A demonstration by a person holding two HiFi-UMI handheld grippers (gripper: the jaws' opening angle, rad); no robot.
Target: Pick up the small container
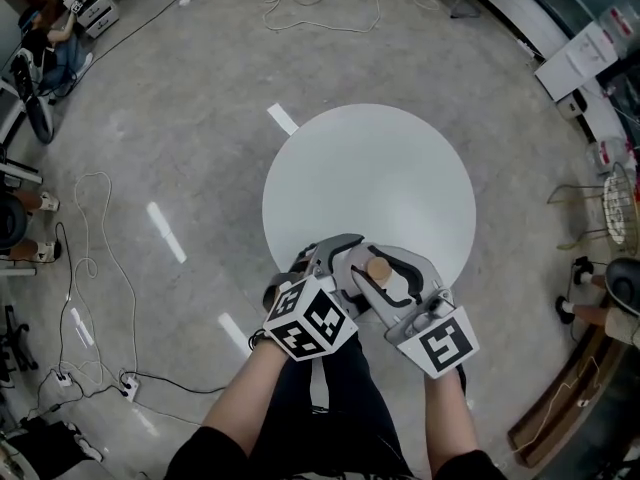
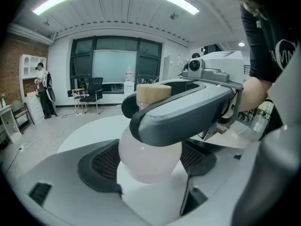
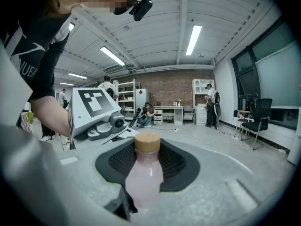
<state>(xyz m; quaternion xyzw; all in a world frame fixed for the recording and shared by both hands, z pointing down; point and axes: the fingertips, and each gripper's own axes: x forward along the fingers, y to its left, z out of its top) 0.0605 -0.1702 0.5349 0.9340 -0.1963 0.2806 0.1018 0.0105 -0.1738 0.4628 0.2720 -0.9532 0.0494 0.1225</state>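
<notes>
1. My left hand-held gripper (image 1: 335,255) is closed on the small container's (image 3: 143,173) round body.
2. The container seems lifted off the worktop (image 1: 370,168), so I judge the pick-up under way.
3. My right hand-held gripper (image 1: 400,278) clasps it too; next, both must rise evenly.

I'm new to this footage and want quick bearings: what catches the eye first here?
A small container, pale pink with a wooden cap, clamped between the left gripper and right gripper, both closed on it. Below them lies a round white table on a grey floor strewn with cables.
</notes>
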